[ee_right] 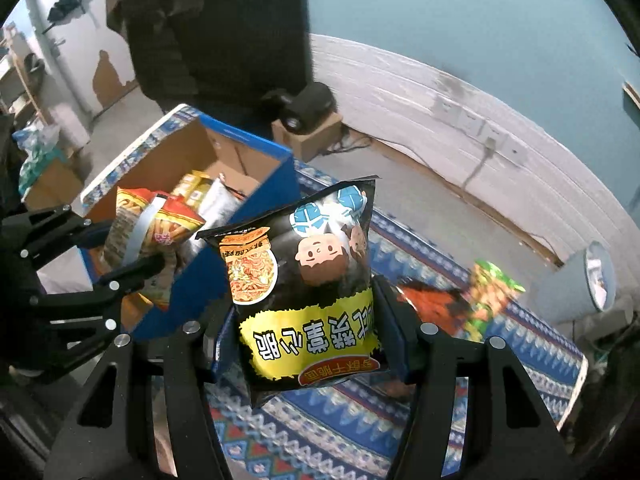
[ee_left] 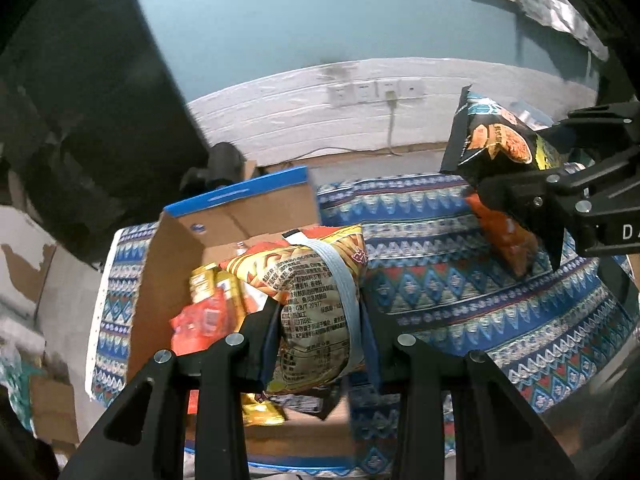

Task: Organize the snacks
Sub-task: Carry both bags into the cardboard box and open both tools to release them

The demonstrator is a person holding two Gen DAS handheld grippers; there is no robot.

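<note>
Left wrist view: the left gripper [ee_left: 320, 340] is clamped on an orange snack bag [ee_left: 316, 300] with a pale band across it, held over the open box [ee_left: 240, 208] where other packets [ee_left: 212, 300] already lie. The bag dents under the pads — light, puffy, probably slippery film, contents likely brittle, so a mid-body grip looks safest. At the right edge the right gripper [ee_left: 520, 184] carries a black bag [ee_left: 500, 140]. Right wrist view: the right gripper [ee_right: 304, 328] is closed on that black bag [ee_right: 304, 288], gripped near one end, above the patterned cloth [ee_right: 320, 432] just beside the box [ee_right: 248, 160] — equally soft and light. A green packet [ee_right: 488, 300] lies on the cloth.
</note>
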